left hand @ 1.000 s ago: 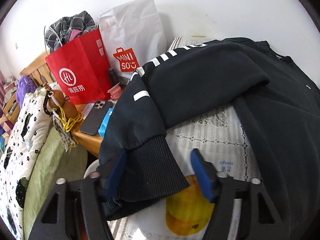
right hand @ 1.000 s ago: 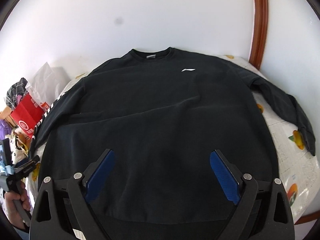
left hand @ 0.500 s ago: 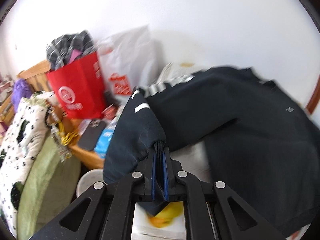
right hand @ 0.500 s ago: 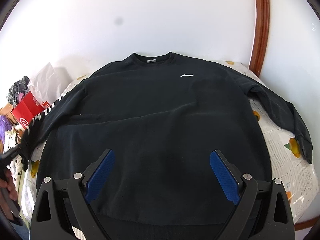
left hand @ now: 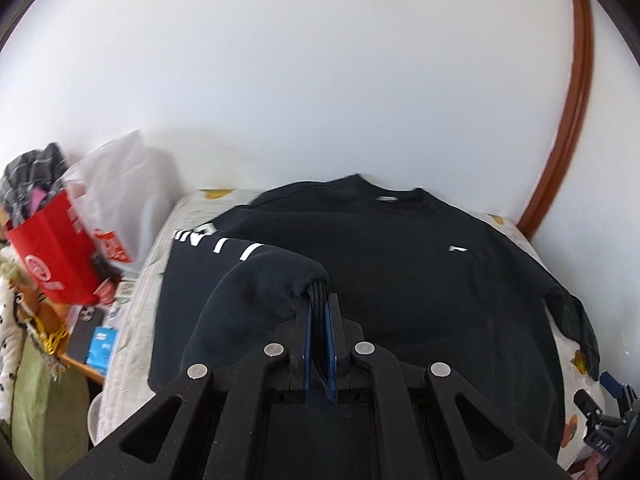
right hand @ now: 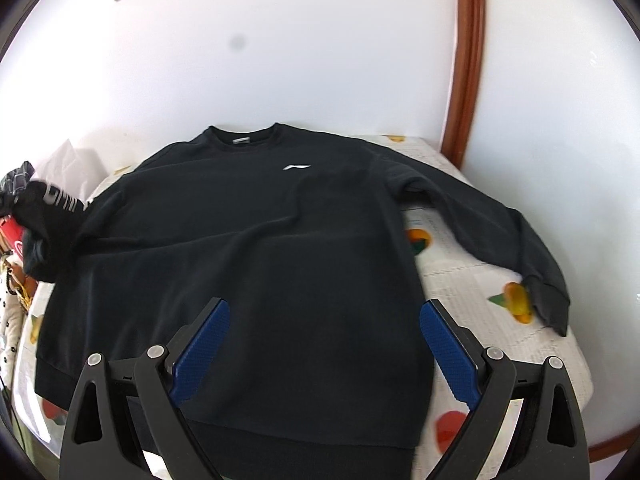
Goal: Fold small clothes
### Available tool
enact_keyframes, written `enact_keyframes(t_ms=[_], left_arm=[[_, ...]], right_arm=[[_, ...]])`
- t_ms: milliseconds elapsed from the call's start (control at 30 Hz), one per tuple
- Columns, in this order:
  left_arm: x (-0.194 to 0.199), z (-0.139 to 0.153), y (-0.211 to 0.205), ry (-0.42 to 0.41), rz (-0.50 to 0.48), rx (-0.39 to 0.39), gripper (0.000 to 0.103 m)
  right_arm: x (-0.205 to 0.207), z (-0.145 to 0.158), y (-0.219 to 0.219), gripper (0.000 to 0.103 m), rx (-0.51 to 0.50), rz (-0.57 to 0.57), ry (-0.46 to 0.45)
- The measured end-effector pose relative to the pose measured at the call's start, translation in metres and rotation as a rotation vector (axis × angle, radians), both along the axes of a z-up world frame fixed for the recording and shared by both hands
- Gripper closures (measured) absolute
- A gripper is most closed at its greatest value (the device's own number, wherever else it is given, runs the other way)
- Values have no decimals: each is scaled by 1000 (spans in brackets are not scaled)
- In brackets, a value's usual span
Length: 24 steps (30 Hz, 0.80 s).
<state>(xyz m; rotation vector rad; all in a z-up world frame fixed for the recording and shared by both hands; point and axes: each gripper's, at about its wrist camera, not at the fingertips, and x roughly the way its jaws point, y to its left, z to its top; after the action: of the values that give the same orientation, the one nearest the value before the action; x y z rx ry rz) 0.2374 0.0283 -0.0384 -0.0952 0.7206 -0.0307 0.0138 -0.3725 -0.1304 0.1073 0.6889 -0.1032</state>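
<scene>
Holding: our left gripper (left hand: 319,312) has its jaws clenched on the ribbed cuff (left hand: 318,292) of the sweatshirt's sleeve, low in the middle of the left wrist view.
Sweatshirt: we see a black crew-neck sweatshirt (right hand: 256,248) lying face up on the worktop (right hand: 460,264), filling the middle of the right wrist view, collar toward the wall, hem at the lower edge.
Raised sleeve: it arches up off the body of the garment at centre left of the left wrist view, white lettering (left hand: 224,242) showing along it.
Other sleeve: it (right hand: 512,236) lies stretched out flat to the right of the right wrist view, its cuff resting on the cloth by a printed yellow fruit.
Right gripper: ours (right hand: 325,344) hovers over the lower part of the sweatshirt with its jaws released and wide, nothing between the blue pads (right hand: 202,344).
Worktop cover: a white cloth with fruit prints.
Left edge: we make out a red shopping bag (left hand: 52,252) and a white plastic bag (left hand: 120,196), blurred, beside the worktop.
</scene>
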Motion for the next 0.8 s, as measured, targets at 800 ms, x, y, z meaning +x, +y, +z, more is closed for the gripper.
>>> enact_keyframes(t_ms=[800], left_arm=[[72,-24,-139,104,-289,-110,81]], right_arm=[[15,-44,-55,8,-42,-82,89]])
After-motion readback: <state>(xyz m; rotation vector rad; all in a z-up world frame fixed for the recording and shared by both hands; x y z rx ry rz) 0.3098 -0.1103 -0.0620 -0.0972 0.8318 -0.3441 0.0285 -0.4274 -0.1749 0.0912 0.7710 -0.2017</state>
